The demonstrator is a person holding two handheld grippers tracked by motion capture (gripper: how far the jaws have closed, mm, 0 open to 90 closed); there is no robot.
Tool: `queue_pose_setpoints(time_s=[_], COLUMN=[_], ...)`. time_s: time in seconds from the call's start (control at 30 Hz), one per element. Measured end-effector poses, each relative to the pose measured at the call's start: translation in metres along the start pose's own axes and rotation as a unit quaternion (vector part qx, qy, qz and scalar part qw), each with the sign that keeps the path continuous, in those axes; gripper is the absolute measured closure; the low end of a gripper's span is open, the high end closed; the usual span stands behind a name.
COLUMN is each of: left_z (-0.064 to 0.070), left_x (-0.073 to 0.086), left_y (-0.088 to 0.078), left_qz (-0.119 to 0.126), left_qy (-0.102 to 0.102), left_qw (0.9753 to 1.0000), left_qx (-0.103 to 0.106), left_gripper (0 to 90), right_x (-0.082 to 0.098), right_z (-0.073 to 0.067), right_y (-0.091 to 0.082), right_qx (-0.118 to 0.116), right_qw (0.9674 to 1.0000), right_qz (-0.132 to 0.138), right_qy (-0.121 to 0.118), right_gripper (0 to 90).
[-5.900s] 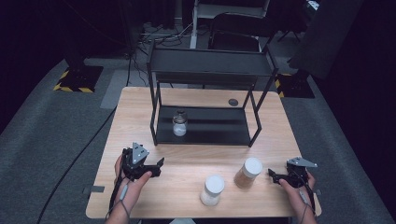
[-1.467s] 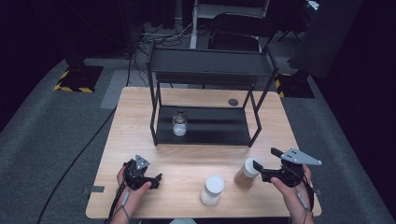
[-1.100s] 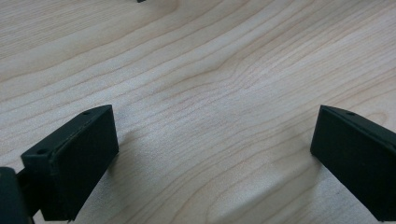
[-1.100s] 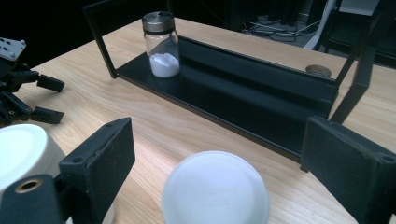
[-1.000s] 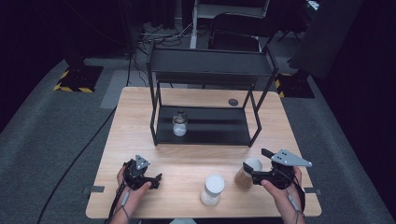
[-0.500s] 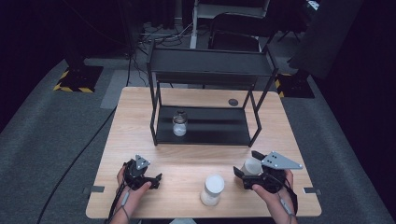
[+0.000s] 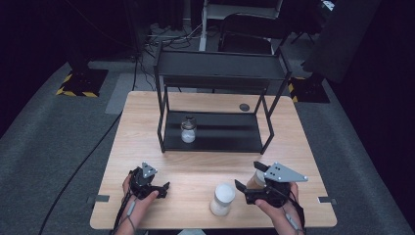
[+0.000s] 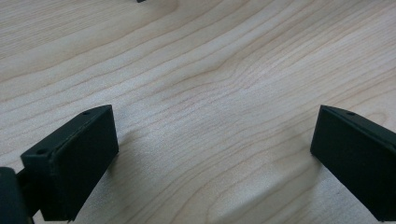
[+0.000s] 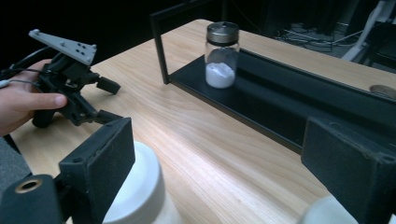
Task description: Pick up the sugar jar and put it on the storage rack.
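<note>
My right gripper [image 7: 248,176] is open near the table's front right. It reaches between two jars: a brown jar with a white lid [image 7: 256,180], partly hidden under it, and a white-lidded jar [image 7: 222,198] to its left. In the right gripper view its wide jaws [image 9: 222,140] frame bare wood, with the white-lidded jar [image 9: 140,186] behind the left jaw and the other jar's lid [image 9: 327,212] by the right jaw. My left gripper [image 7: 164,188] rests open at the front left, and its jaws [image 8: 212,154] stand apart over bare wood. A small glass jar of white powder [image 7: 188,129] stands on the rack's lower tier.
A black two-tier metal rack [image 7: 220,63] stands at the middle back of the wooden table [image 7: 137,122]. A small dark disc [image 7: 244,107] lies behind its right leg. The person's hand holding the left gripper [image 9: 70,88] shows at the left of the right gripper view.
The right gripper has moved left from the table's right edge up to the brown jar, jaws still open. The left gripper drew back towards the front edge early on and has stayed there since.
</note>
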State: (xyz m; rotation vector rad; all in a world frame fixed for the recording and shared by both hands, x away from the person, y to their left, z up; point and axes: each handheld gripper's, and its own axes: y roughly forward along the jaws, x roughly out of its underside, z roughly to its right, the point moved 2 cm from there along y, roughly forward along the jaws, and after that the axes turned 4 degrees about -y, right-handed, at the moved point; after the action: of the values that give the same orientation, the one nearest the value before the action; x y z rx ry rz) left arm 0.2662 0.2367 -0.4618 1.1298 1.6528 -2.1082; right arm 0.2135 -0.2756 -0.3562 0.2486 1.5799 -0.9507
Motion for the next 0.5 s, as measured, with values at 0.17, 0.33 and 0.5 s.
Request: queue_pose_setpoints(time_s=[0.17, 0.33, 0.5], left_z=[0.000, 0.000, 0.000], left_x=[0.000, 0.000, 0.000], left_y=[0.000, 0.000, 0.000], left_qz=[0.000, 0.000, 0.000], left_qy=[0.000, 0.000, 0.000], left_qw=[1.0000, 1.0000, 1.0000], left_qx=[0.000, 0.000, 0.000], left_gripper=[0.2, 0.2, 0.2], right_x=[-0.002, -0.002, -0.001], right_z=[-0.009, -0.019, -0.027], right_y=[0.004, 0.008, 0.013], right_qx=[-0.006, -0.008, -0.022], right_qw=[0.9999, 0.9999, 0.9997], right_qz=[-0.001, 0.000, -0.004], right_qy=[-0.009, -0.008, -0.010], right_gripper=[9.9, 9.9, 9.8])
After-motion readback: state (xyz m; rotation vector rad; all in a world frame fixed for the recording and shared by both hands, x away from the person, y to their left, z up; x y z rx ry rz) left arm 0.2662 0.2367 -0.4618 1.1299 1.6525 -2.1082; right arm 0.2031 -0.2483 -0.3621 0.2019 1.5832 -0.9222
